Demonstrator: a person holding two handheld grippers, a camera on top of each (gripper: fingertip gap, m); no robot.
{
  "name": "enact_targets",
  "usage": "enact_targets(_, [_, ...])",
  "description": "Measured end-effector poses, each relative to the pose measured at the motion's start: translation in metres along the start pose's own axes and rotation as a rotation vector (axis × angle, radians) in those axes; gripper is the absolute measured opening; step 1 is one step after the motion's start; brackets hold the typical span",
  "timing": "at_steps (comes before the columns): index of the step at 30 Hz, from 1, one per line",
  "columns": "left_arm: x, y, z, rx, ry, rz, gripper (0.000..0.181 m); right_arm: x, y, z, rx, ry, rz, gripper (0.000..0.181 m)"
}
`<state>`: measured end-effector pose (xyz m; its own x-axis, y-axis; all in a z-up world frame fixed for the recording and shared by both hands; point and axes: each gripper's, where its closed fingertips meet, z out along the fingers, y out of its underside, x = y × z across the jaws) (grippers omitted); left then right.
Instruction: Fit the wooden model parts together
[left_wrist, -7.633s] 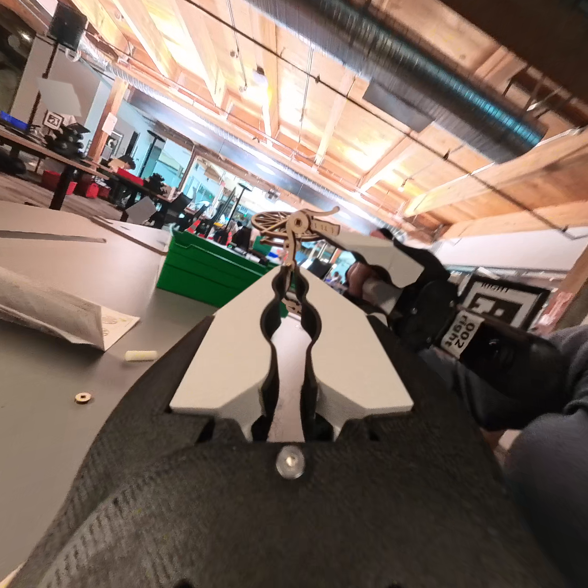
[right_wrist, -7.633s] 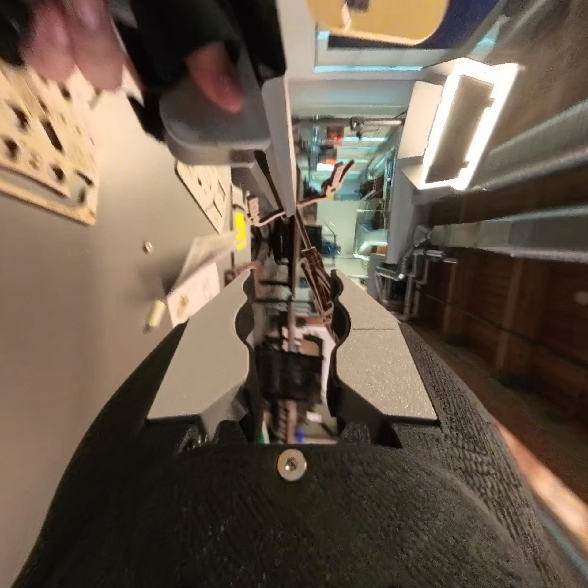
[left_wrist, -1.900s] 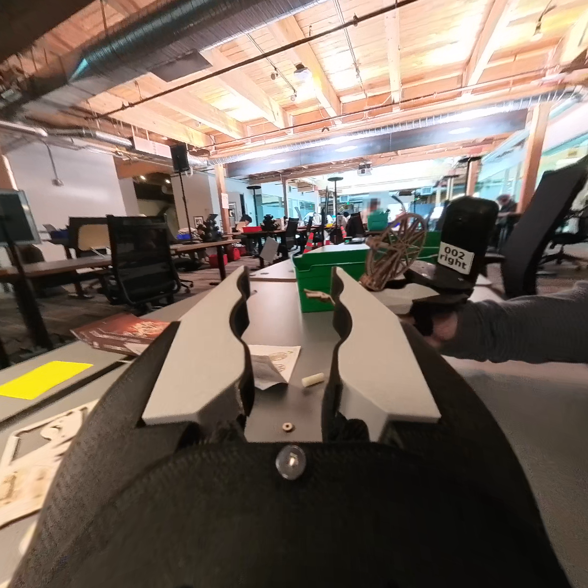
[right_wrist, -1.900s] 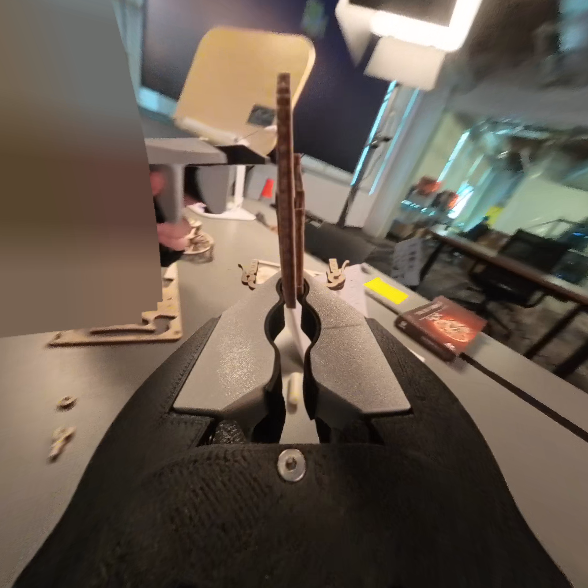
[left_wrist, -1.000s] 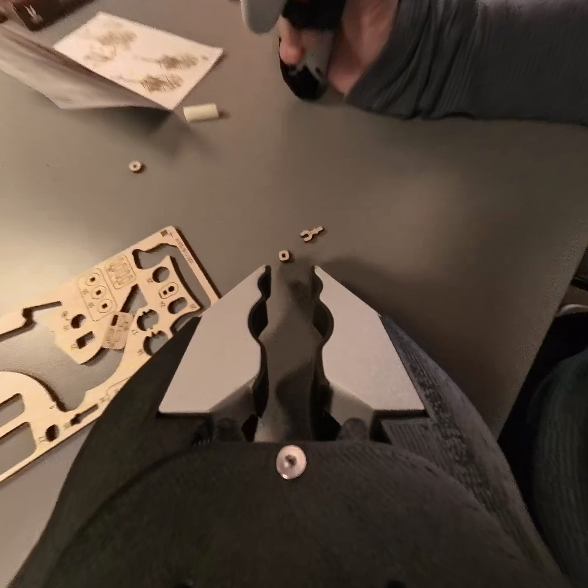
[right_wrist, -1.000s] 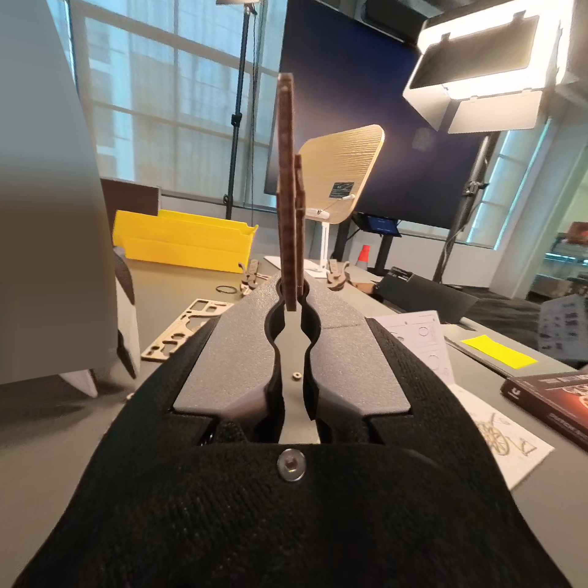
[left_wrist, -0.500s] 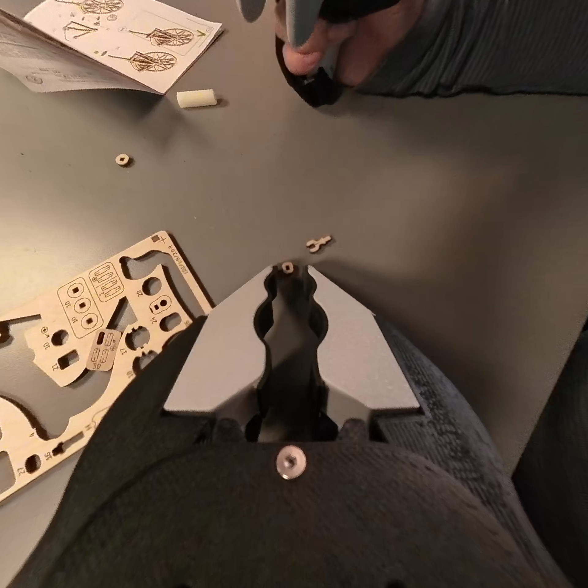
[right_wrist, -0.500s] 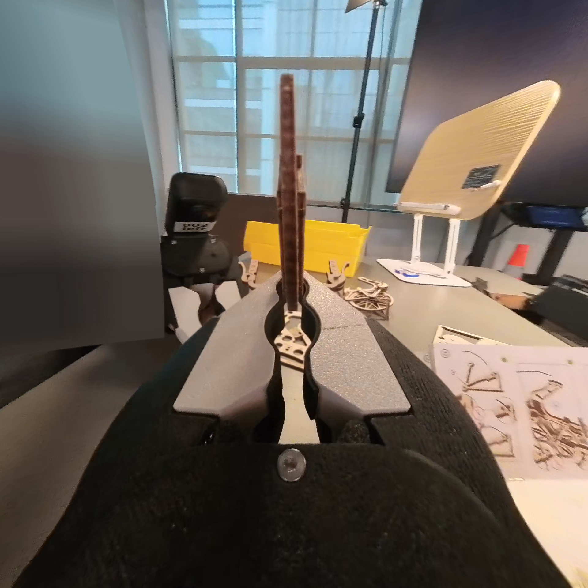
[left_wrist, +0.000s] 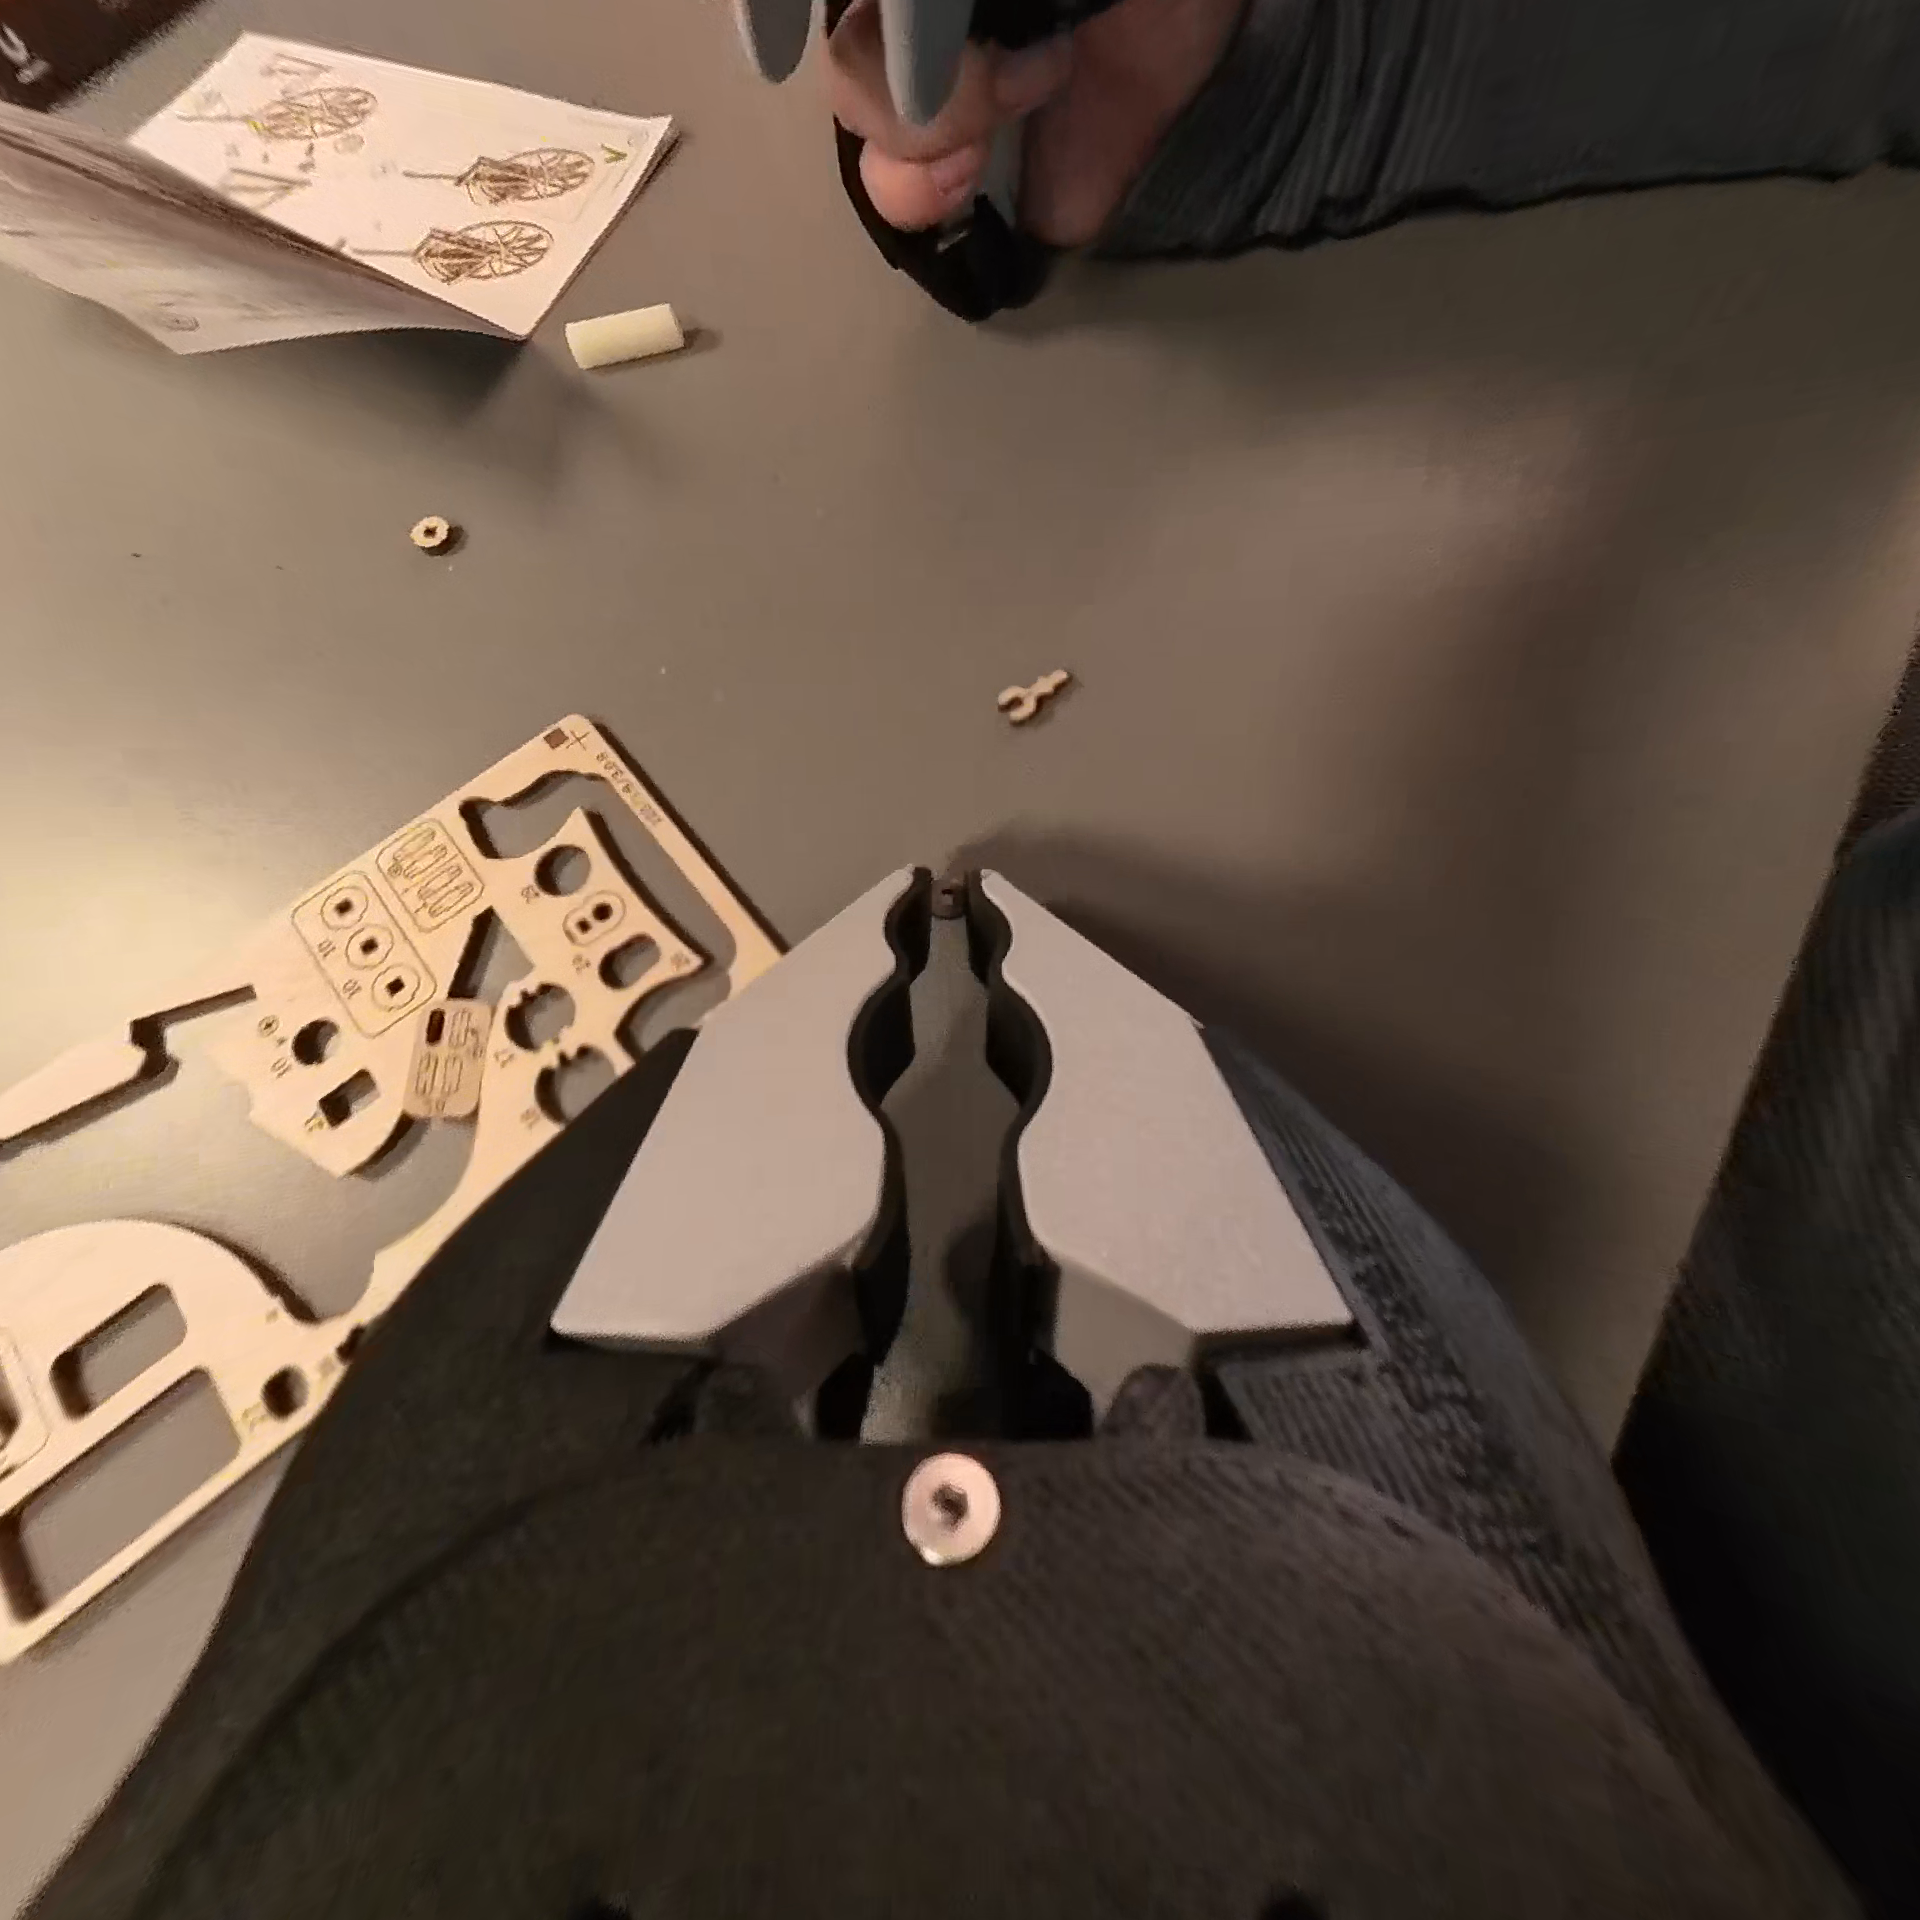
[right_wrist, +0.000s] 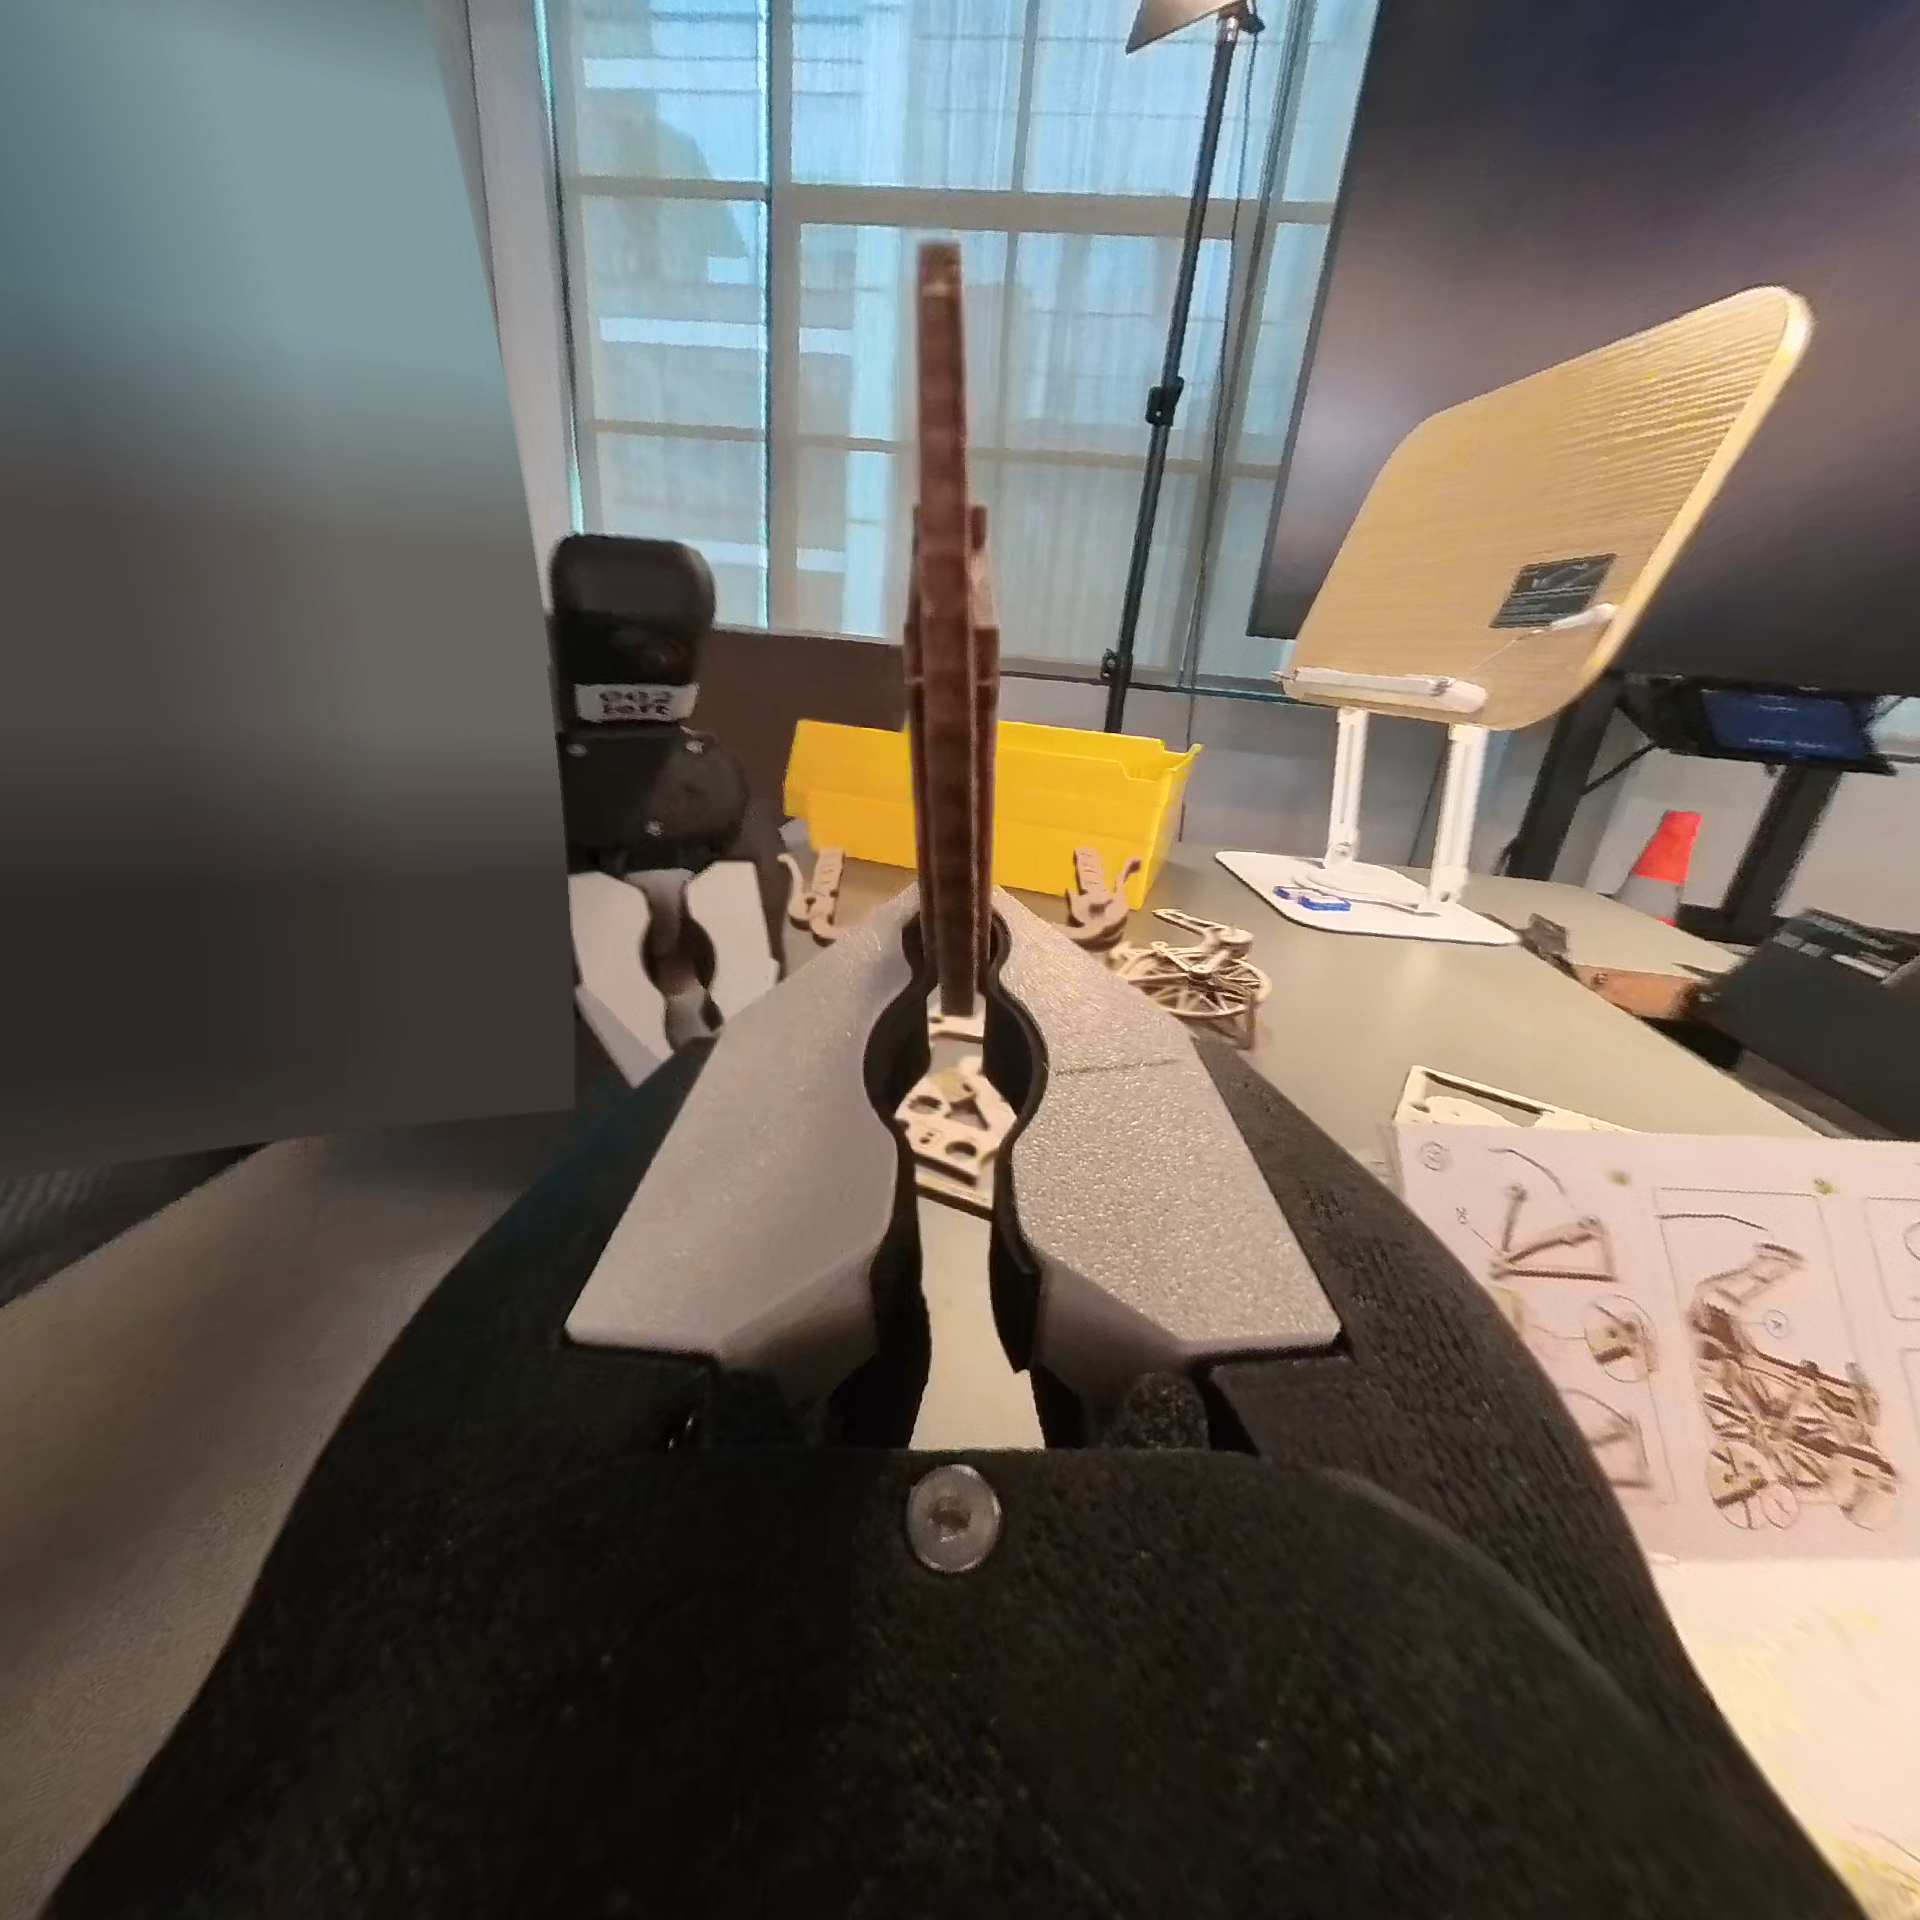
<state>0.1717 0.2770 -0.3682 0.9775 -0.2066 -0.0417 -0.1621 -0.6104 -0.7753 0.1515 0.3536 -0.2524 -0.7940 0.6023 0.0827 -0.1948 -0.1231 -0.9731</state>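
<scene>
My left gripper points down at the grey table. Its tips are closed on a tiny wooden washer that lies on the table. My right gripper is shut on a wooden wheel assembly, held upright and seen edge-on, with a pale perforated part showing between the fingers. The left gripper also shows in the right wrist view, low over the table at left. A hand holding the right gripper shows at the top of the left wrist view.
On the table lie a punched wooden sheet, a small forked piece, a round washer, a white cylinder and an instruction booklet. A yellow bin, a finished wooden model and a tilted board stand stand farther back. My right fingertips sit around 15 cm from my left ones. The small forked piece is about 5 cm from my left fingertips and 12 cm from my right.
My left gripper has swung down from the raised wheel to the table, lowered onto the tiny washer and closed its tips on it. The right gripper has kept the wheel assembly and turned.
</scene>
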Motion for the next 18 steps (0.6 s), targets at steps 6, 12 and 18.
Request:
enact_targets(6, [-0.008, 0.019, -0.011, -0.039, -0.075, -0.014, 0.005, 0.013, -0.002, -0.004, -0.015, 0.136, -0.117, 0.000])
enact_targets(12, [-0.010, 0.022, -0.012, -0.032, -0.057, -0.063, 0.006, 0.018, -0.001, -0.007, -0.017, 0.165, -0.102, 0.000])
enact_targets(18, [-0.014, 0.019, -0.019, 0.003, -0.059, -0.057, 0.006, 0.018, 0.000, -0.006, -0.021, 0.159, -0.093, 0.000])
